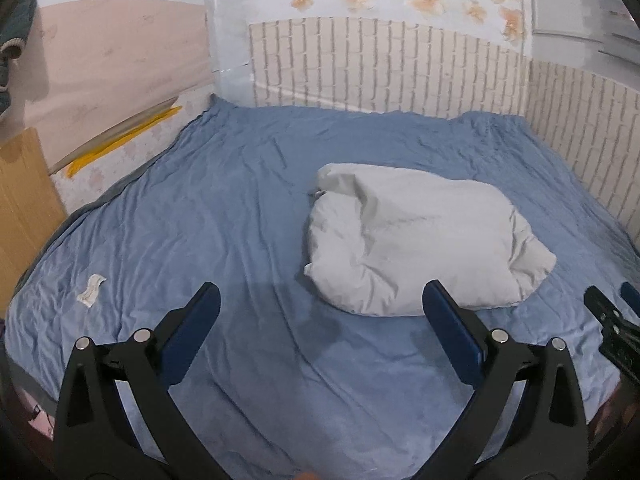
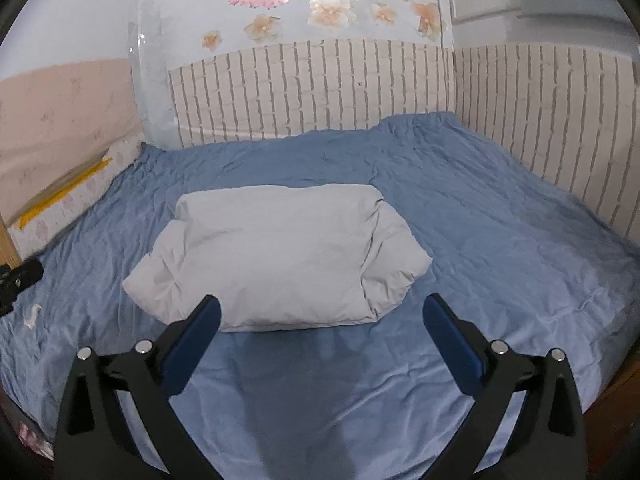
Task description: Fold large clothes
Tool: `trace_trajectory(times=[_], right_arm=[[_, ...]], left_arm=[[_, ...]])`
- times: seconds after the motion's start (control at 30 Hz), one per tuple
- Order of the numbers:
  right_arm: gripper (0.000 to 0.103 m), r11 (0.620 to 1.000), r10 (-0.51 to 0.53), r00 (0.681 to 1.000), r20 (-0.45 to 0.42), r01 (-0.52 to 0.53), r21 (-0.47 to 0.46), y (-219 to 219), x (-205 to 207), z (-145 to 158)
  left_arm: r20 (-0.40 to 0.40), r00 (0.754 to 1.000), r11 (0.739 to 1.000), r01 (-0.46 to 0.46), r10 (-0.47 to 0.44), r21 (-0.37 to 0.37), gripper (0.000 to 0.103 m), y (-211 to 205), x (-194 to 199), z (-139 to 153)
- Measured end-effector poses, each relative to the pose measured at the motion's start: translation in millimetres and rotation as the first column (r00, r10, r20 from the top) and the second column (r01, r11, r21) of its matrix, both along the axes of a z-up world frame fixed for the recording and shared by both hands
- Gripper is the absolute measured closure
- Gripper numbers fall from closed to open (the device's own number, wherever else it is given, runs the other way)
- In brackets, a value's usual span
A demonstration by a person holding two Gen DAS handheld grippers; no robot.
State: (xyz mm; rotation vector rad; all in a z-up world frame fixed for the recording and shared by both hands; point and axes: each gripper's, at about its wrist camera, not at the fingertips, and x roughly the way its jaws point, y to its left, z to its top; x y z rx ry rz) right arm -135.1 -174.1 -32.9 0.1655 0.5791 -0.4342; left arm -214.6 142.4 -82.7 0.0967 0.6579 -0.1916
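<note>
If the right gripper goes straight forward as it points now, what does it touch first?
Most likely the folded grey garment: it lies straight ahead of the open right gripper, near edge between the fingertips. Depth is unclear; the blue sheet might come first.

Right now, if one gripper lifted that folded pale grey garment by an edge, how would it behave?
The grey garment looks puffy and padded, so probably light for its bulk. Its soft creases suggest it would sag and unfold. It lies loose on the blue bedspread, likely sliding if pushed.

The left gripper (image 1: 320,300) pointed forward and downward with its jaws spread wide and nothing between them. The right gripper (image 2: 320,312) was angled down likewise, its blue-padded fingers (image 2: 452,344) wide apart and empty, the two held side by side.
</note>
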Motion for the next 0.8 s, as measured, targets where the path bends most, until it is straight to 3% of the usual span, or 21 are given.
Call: trace_trajectory(times=[0.13, 0.23, 0.3, 0.8], right_arm=[[0.002, 0.998, 0.008, 1.000, -0.008, -0.009, -0.065, 21.0, 0.8, 6.1], [0.002, 0.997, 0.013, 0.999, -0.053, -0.017, -0.069, 29.6, 8.6, 7.4], [0.002, 0.997, 0.027, 0.999, -0.035, -0.029, -0.078, 35.1, 8.5, 11.0], [0.002, 0.999, 0.026, 0.999, -0.048, -0.028, -0.033, 41.0, 21.0, 16.7]], left_arm=[[0.002, 1.000, 1.000, -0.015, 0.015, -0.003, 0.003, 7.4, -1.4, -0.9], [0.008, 0.999, 0.999, -0.044, 0.044, -0.005, 0.003, 17.0, -2.3, 0.5], [0.007, 0.998, 0.998, -0.065, 0.065, 0.002, 0.003, 21.7, -1.9, 0.3], [0.029, 0.997, 0.996, -0.077, 0.076, 0.035, 0.003, 34.8, 0.4, -4.4]])
